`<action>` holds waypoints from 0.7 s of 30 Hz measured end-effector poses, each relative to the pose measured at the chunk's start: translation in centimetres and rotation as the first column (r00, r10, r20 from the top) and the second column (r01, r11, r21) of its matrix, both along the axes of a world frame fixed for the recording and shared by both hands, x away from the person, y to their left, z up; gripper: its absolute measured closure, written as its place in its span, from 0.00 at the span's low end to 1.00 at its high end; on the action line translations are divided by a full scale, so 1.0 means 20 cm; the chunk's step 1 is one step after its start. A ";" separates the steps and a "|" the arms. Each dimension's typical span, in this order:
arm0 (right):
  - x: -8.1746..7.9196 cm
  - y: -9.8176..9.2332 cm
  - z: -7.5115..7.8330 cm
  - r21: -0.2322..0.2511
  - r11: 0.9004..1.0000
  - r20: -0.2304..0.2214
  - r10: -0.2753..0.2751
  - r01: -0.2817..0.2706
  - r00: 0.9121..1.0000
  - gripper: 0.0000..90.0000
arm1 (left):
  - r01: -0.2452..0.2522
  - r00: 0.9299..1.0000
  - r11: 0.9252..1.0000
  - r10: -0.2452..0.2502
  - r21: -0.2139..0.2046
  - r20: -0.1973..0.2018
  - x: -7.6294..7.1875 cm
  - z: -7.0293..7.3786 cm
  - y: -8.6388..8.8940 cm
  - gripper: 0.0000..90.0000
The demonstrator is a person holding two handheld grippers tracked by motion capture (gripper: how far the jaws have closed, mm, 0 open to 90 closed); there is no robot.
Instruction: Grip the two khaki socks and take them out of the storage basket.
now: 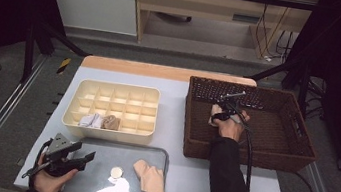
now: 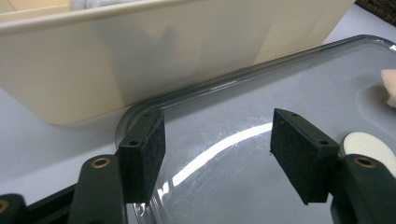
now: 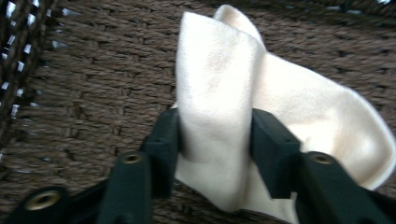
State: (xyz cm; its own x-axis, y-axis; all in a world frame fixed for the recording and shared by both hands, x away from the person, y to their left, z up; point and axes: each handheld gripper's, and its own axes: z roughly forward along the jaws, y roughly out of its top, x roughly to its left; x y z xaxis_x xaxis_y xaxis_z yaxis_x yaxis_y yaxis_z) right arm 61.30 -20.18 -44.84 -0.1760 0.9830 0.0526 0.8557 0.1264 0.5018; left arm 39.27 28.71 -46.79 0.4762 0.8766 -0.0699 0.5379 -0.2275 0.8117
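Cream sock [image 3: 219, 93], soft knit and folded, is lying near the woven brown basket's [image 1: 298, 144] left wall, pinched between the right gripper's [image 3: 215, 140] pads. Left gripper [image 2: 217, 154] is hanging open over the glossy metal tray's [image 2: 289, 79] left edge.

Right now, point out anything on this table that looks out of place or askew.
Nothing is spilled or damaged. The peach sock lies crumpled on the metal tray, its end hanging over the rim. The right gripper pinches a folded cream sock in the wicker basket.
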 end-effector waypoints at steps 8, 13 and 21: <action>-0.02 -0.01 0.03 0.038 0.999 -0.012 0.004 -0.003 1.000 0.91 | -0.002 1.000 1.000 0.002 -0.003 0.001 0.00 0.00 0.00 0.39; -0.06 -0.01 0.13 0.065 0.998 0.088 -0.002 -0.004 0.996 0.91 | -0.001 1.000 1.000 0.001 0.000 0.000 0.00 0.00 0.00 0.39; -0.17 -0.03 0.31 0.150 0.987 0.262 0.013 -0.054 0.965 0.91 | -0.002 1.000 1.000 0.002 -0.006 0.000 0.00 0.00 -0.01 0.39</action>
